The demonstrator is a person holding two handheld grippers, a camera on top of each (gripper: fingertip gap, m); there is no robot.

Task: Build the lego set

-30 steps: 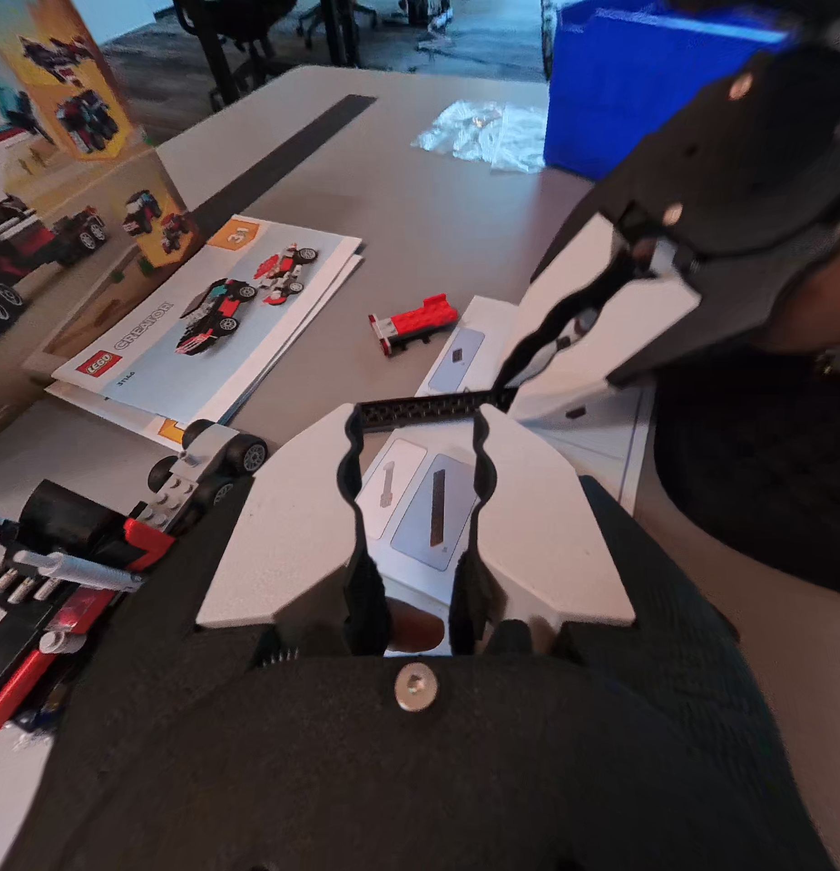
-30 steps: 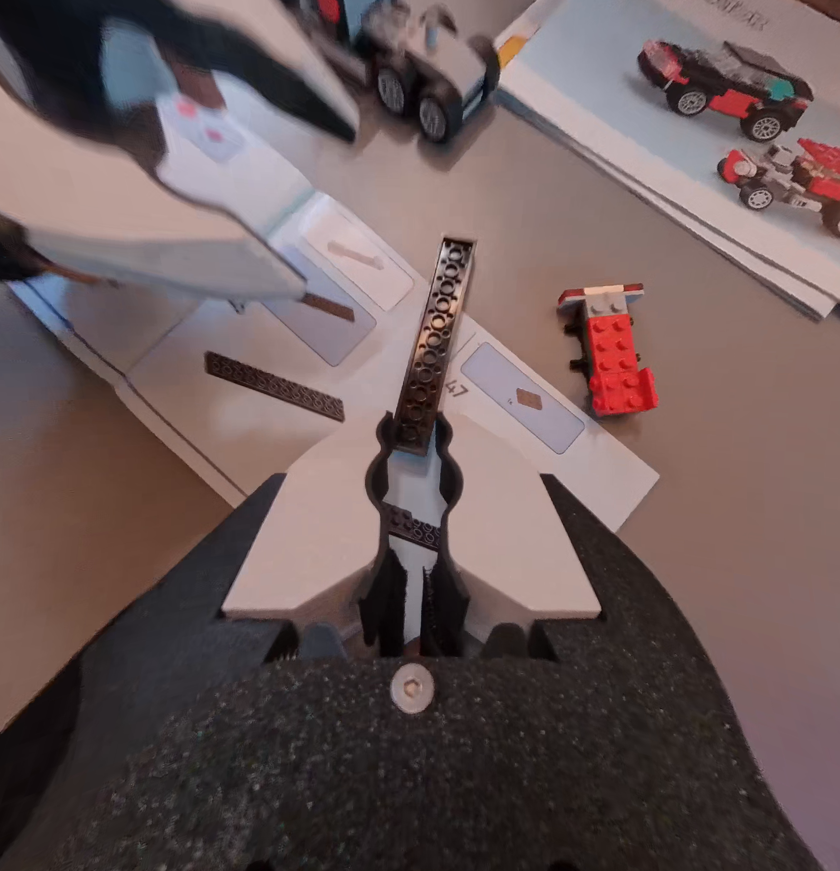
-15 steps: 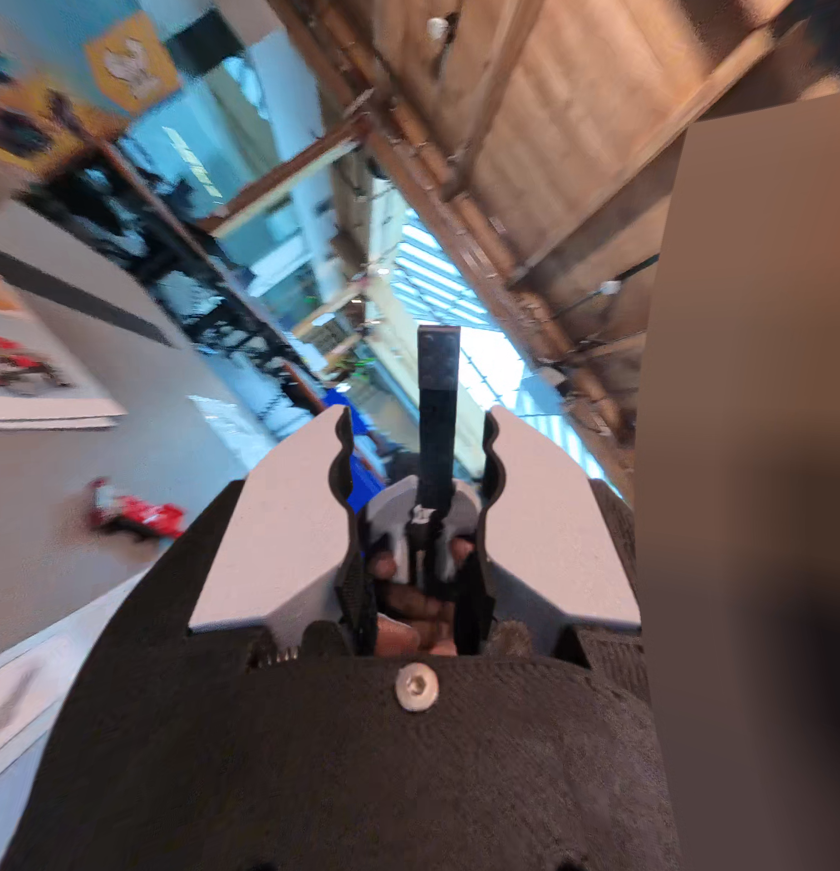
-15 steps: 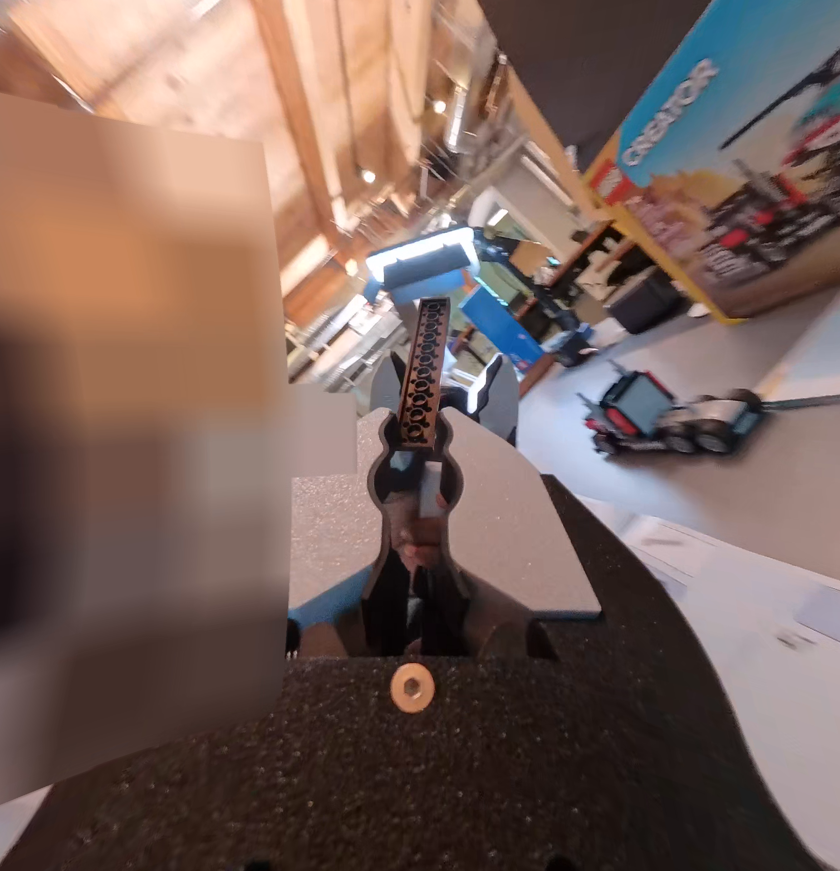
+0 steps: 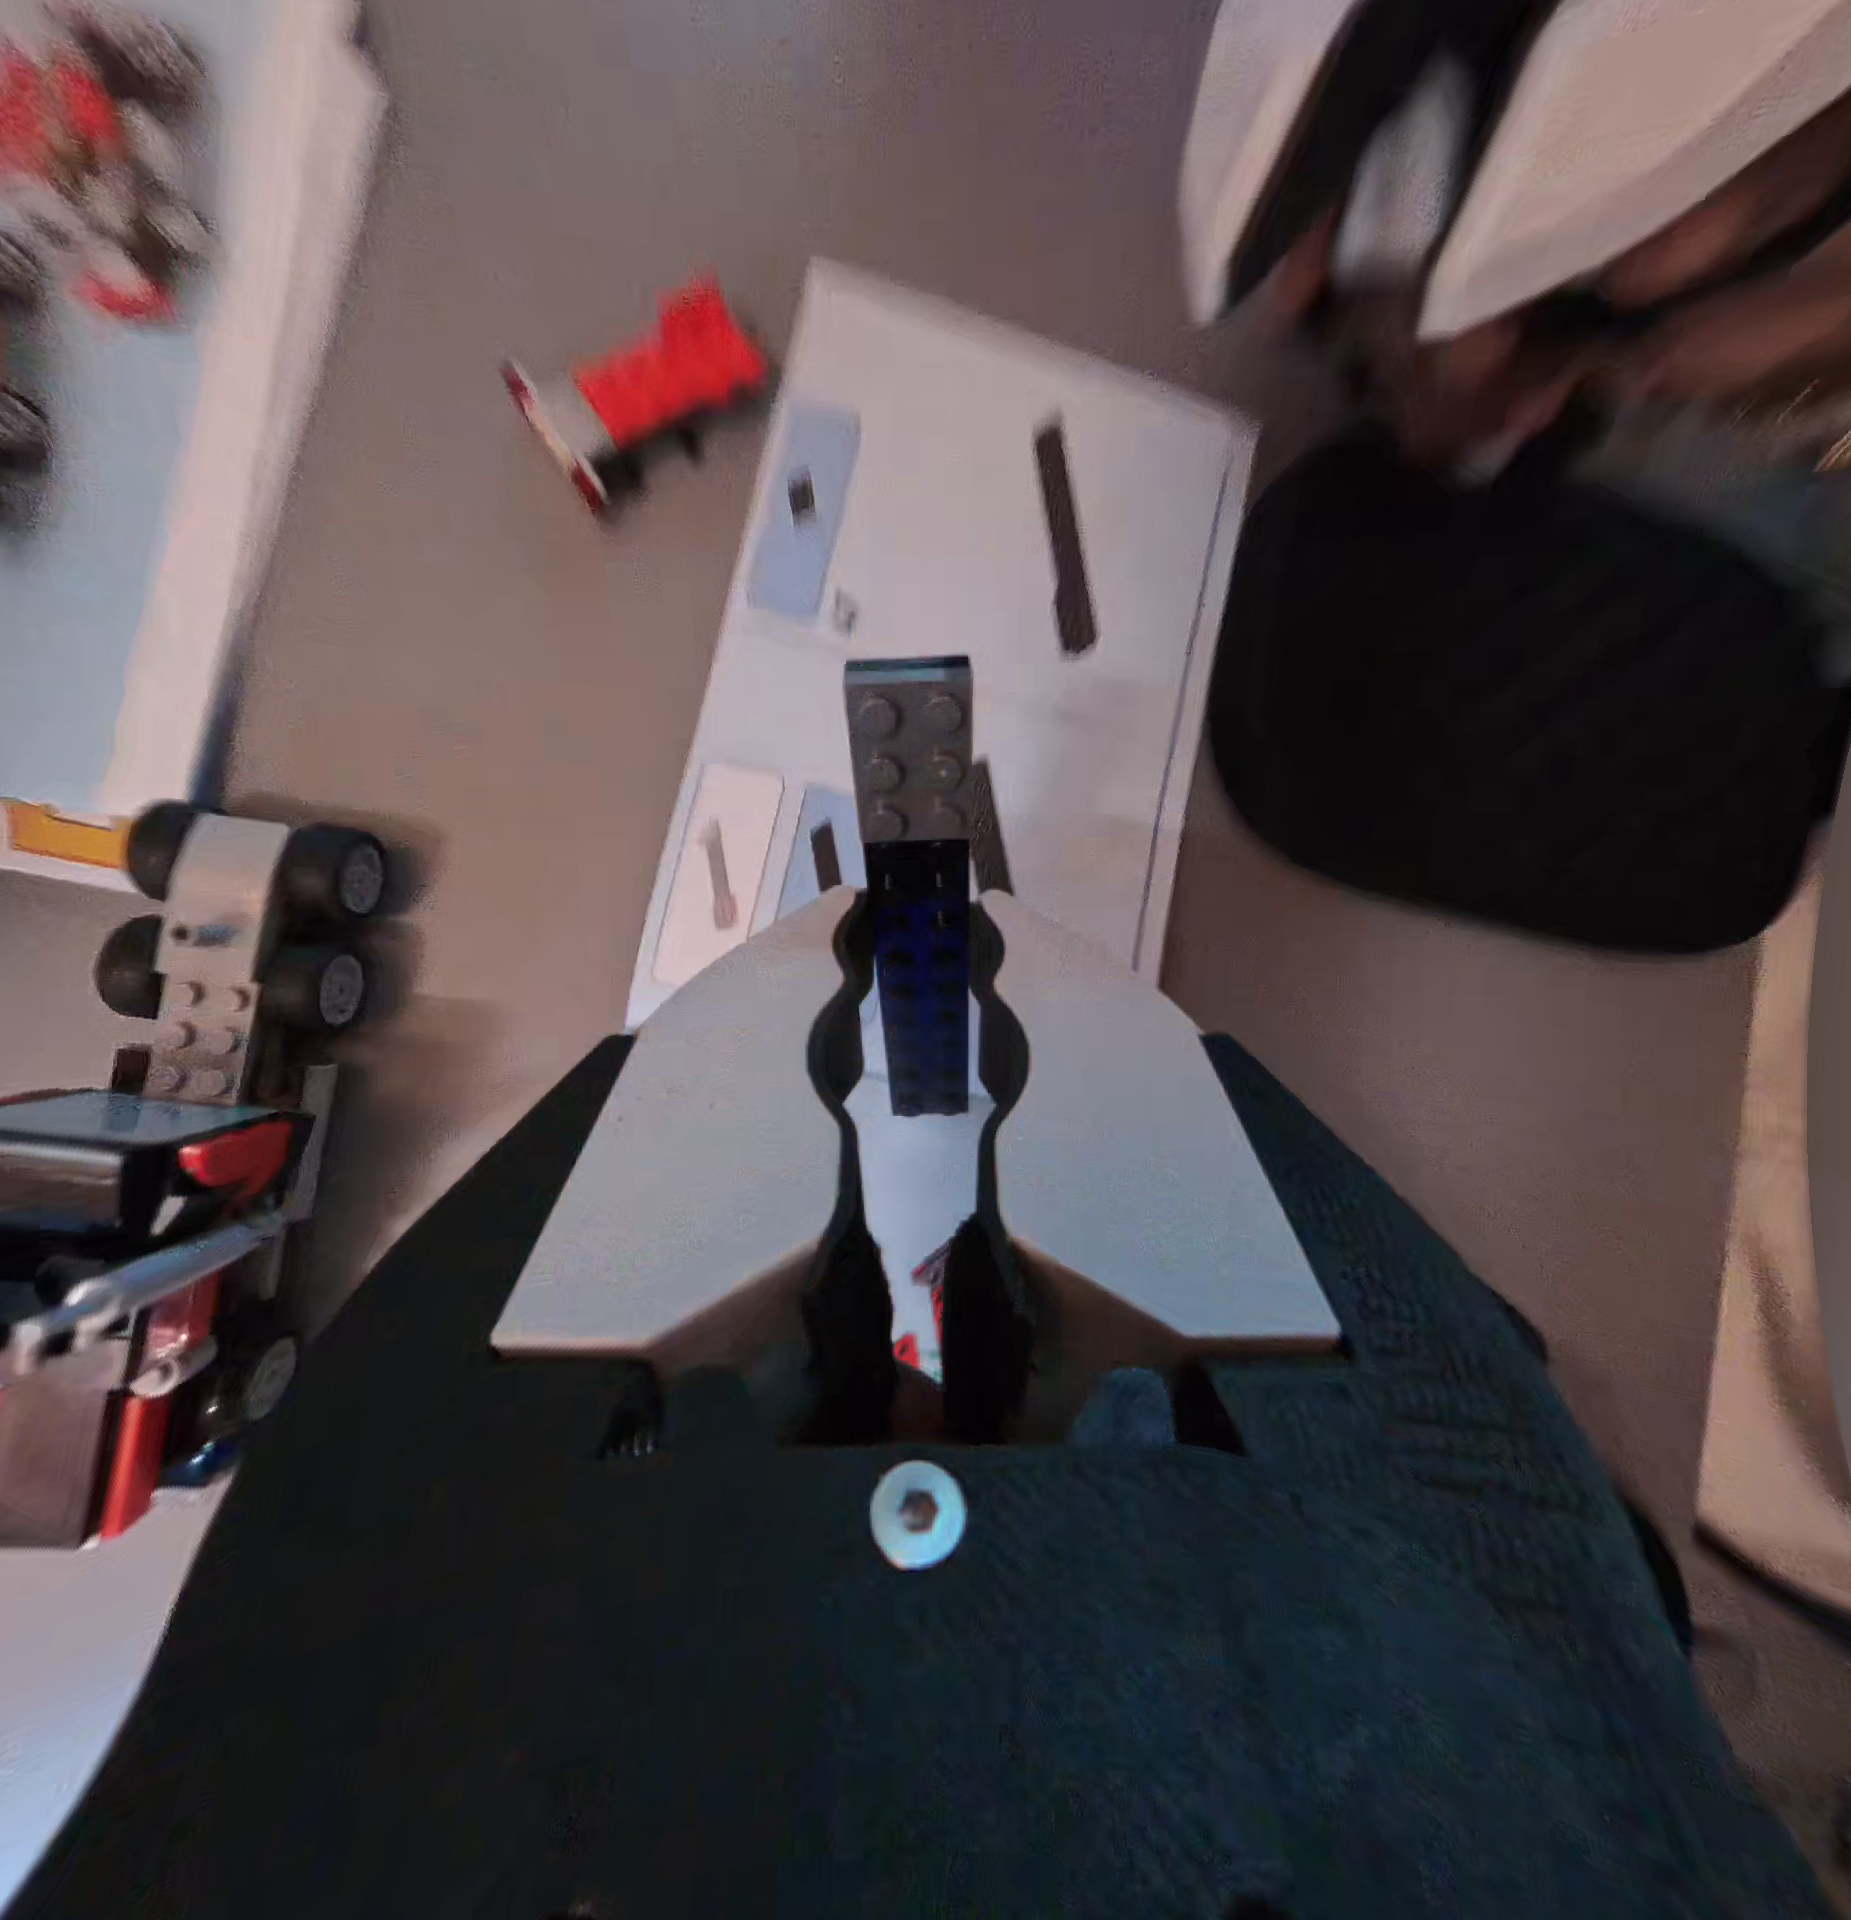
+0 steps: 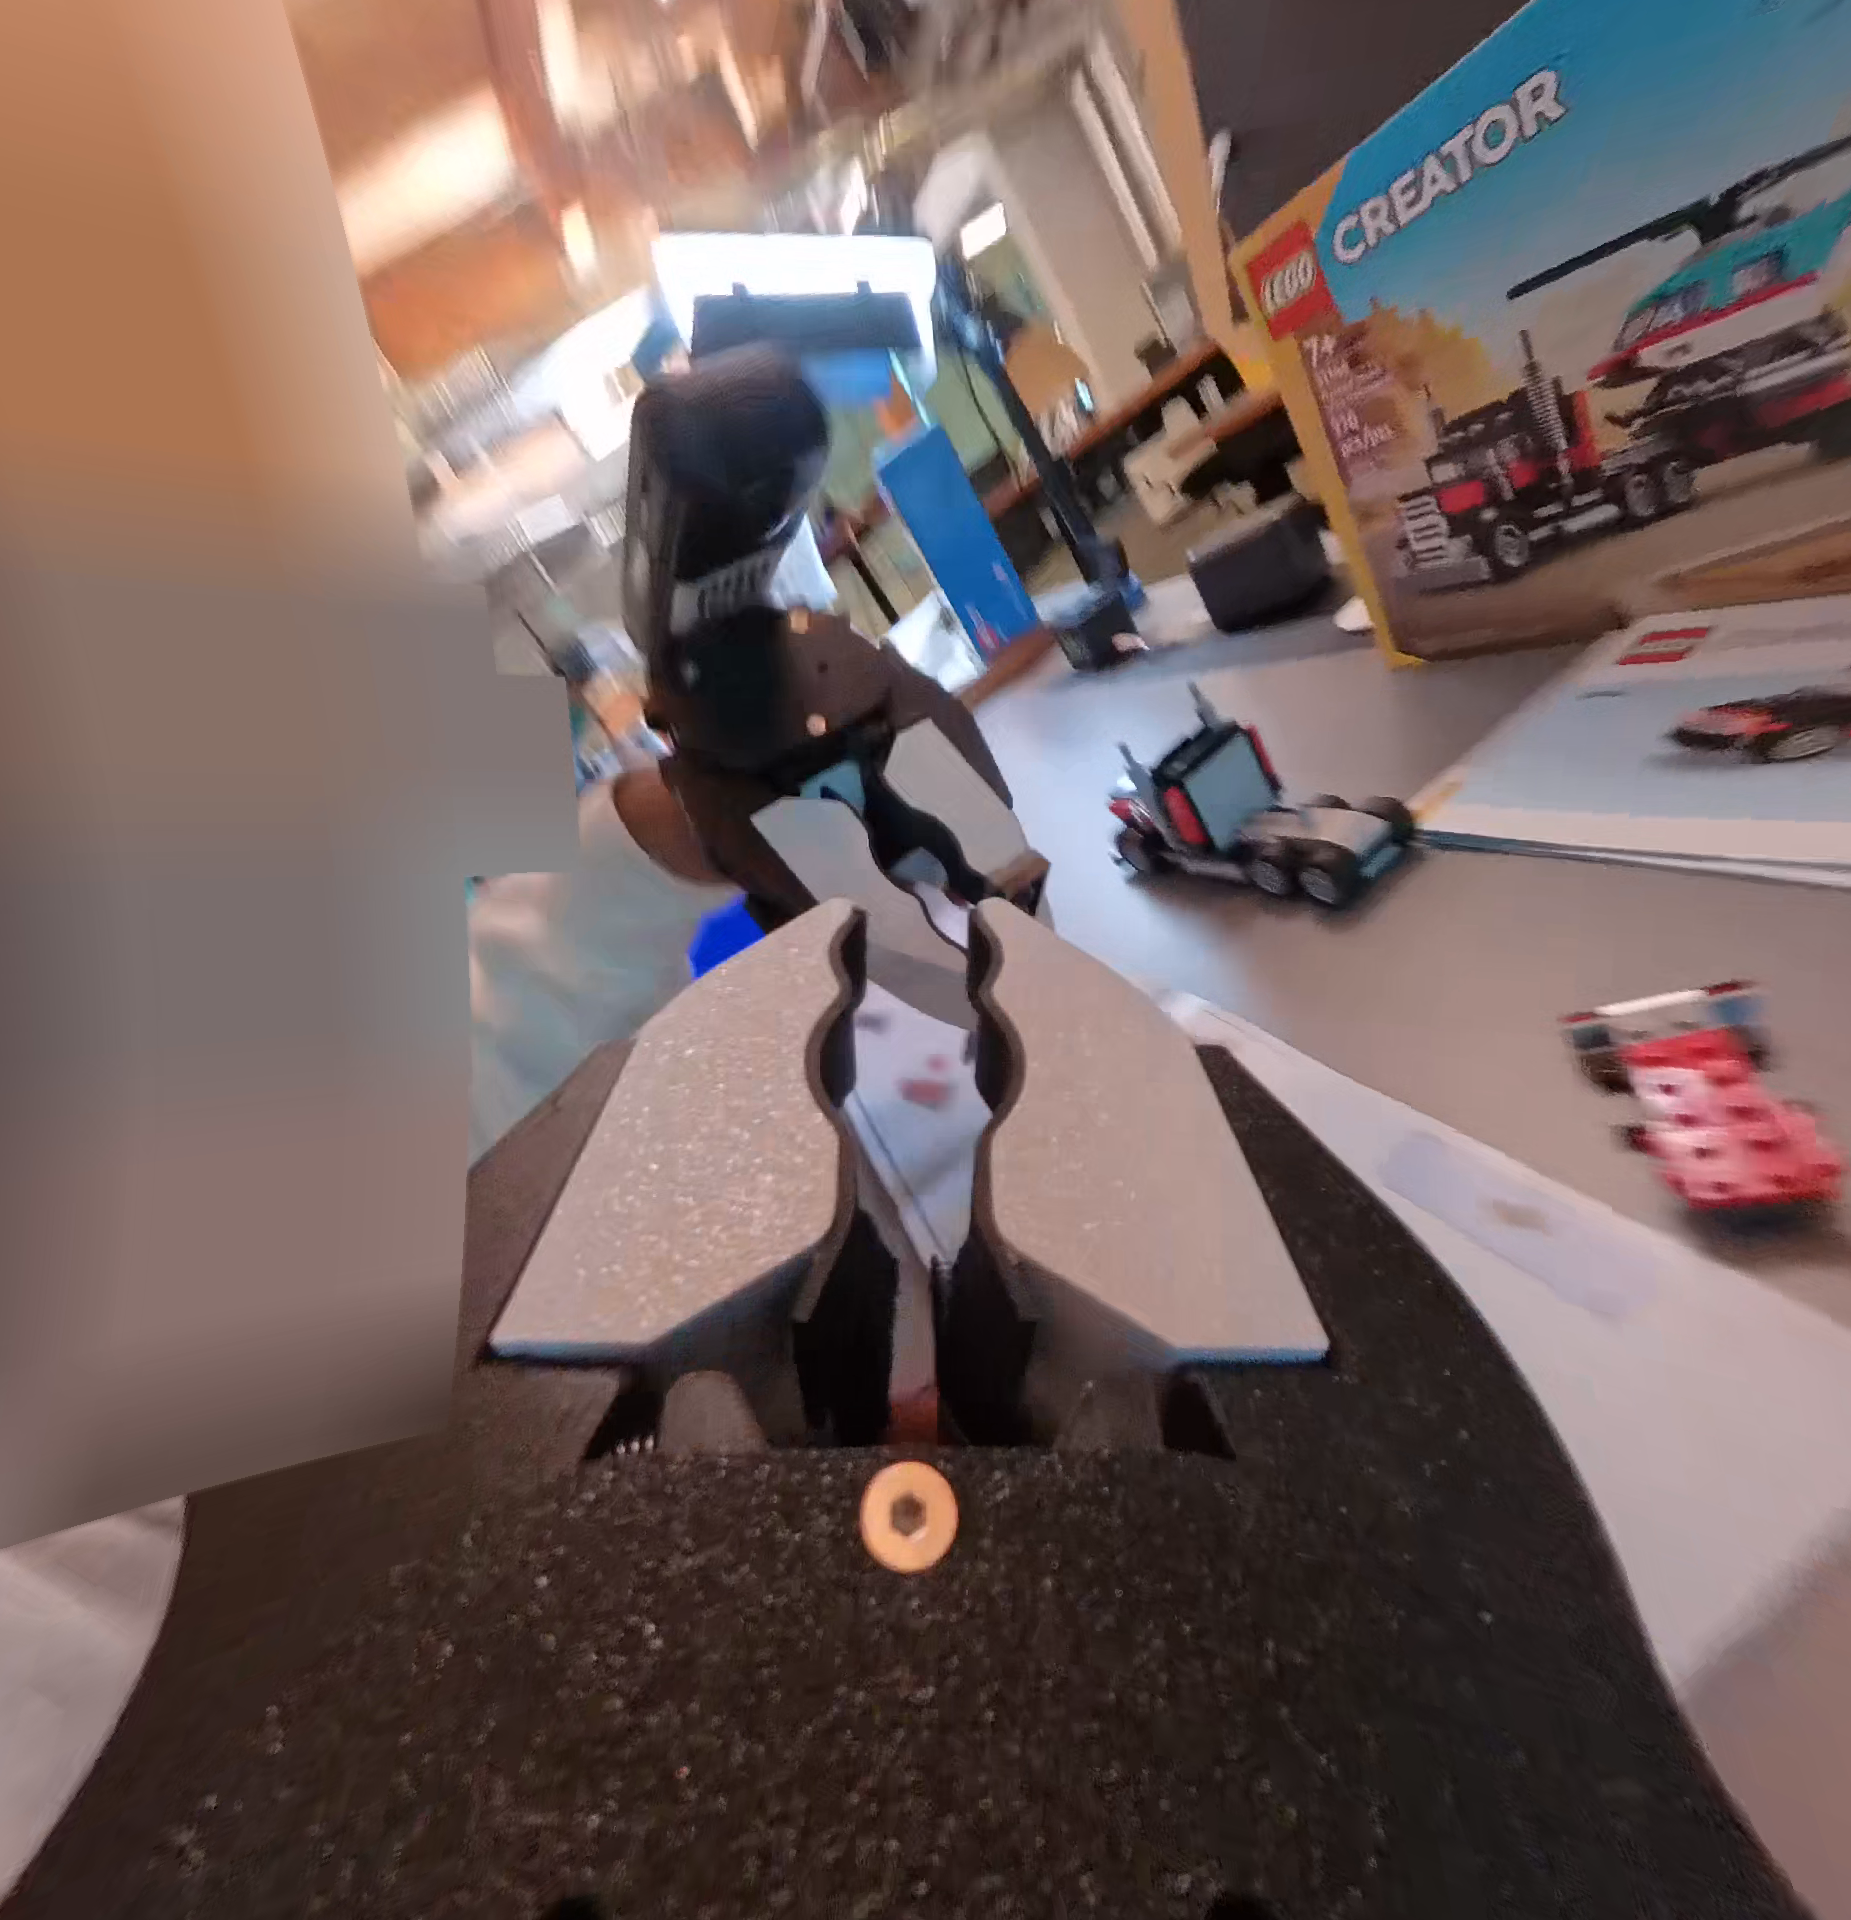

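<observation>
In the left wrist view my left gripper (image 5: 919, 906) is shut on a long black plate (image 5: 916, 769). The plate sticks out forward past the fingertips, and its far end looks grey. It hangs over the open instruction page (image 5: 1004, 499). My right gripper (image 6: 919, 916) is slightly open with nothing between its fingers. It shows blurred at the top right of the left wrist view (image 5: 1420, 156). The left gripper (image 6: 900, 831) faces it a short way ahead. The built truck (image 5: 204, 987) stands at the left, also in the right wrist view (image 6: 1253, 821).
A small red assembly (image 5: 661, 374) lies on the table beyond the page, at the right in the right wrist view (image 6: 1721, 1122). A closed booklet (image 6: 1731, 748) and the set's box (image 6: 1586, 343) are behind the truck. A blurred patch covers the left. The gap from one gripper's tips to the other's is roughly 10 cm.
The black plate has passed from my right gripper to my left one. The right gripper has let go. The left gripper has swung from pointing up to looking down at the table.
</observation>
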